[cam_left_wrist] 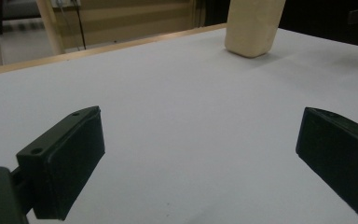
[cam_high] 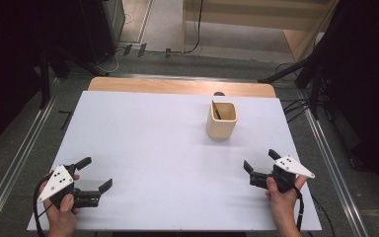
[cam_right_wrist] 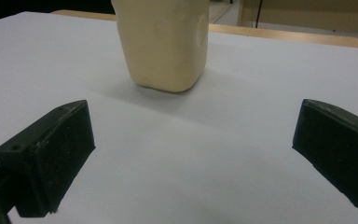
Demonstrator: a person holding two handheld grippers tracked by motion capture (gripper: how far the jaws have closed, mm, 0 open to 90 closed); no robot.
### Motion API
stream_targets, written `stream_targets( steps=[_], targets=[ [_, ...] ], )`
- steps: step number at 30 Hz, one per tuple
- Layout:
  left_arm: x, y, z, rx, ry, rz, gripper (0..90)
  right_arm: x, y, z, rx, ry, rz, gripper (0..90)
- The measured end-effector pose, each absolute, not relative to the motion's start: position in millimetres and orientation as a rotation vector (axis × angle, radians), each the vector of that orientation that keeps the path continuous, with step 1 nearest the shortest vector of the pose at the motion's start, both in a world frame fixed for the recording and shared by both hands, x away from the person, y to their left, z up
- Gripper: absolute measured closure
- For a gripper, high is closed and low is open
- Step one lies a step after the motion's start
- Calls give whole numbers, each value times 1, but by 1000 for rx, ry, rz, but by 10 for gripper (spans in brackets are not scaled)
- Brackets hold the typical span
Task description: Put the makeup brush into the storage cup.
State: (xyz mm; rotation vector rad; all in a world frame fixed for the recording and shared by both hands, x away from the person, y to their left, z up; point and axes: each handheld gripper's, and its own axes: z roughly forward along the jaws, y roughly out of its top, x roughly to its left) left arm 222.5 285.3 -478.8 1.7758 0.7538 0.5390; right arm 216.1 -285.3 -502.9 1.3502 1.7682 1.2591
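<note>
A cream square holder cup (cam_high: 222, 120) stands upright on the white table (cam_high: 153, 148), right of centre and toward the back, with a thin dark stick (cam_high: 216, 109) leaning inside it. My left gripper (cam_high: 97, 174) rests at the front left, held by a hand, jaws wide open and holding nothing. At the front right my right gripper (cam_high: 260, 161) is open too, pointing toward the cup. The cup (cam_right_wrist: 164, 42) stands a short way ahead of the right gripper (cam_right_wrist: 193, 154). From the left gripper (cam_left_wrist: 200, 158) the cup (cam_left_wrist: 253, 25) shows far off at the upper right.
A wooden strip (cam_high: 177, 87) edges the table's far side. Metal rails (cam_high: 325, 148) run along both sides on the floor. Cables (cam_high: 296, 106) lie beyond the back right corner, and dark stands flank the table.
</note>
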Motion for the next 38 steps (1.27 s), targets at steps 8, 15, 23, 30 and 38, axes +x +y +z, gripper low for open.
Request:
stream_targets(
  steps=[8,15,23,30,38],
  targets=[
    [222,286,-479,1771,757,537,16,205,-291,-503,1346,1774,1251,0],
    [222,286,-479,1772,759,537,16,194,-296,-499,1343,1766,1281,0],
    [222,287,-477,1764,758,539,16,182,-295,-500,1325,1788,1256,0],
    [222,286,-476,1770,753,542,16,184,-293,-504,1339,1797,1248,0],
    [222,287,-475,1766,749,547,16,183,-291,-502,1316,1812,1255,0]
  ],
)
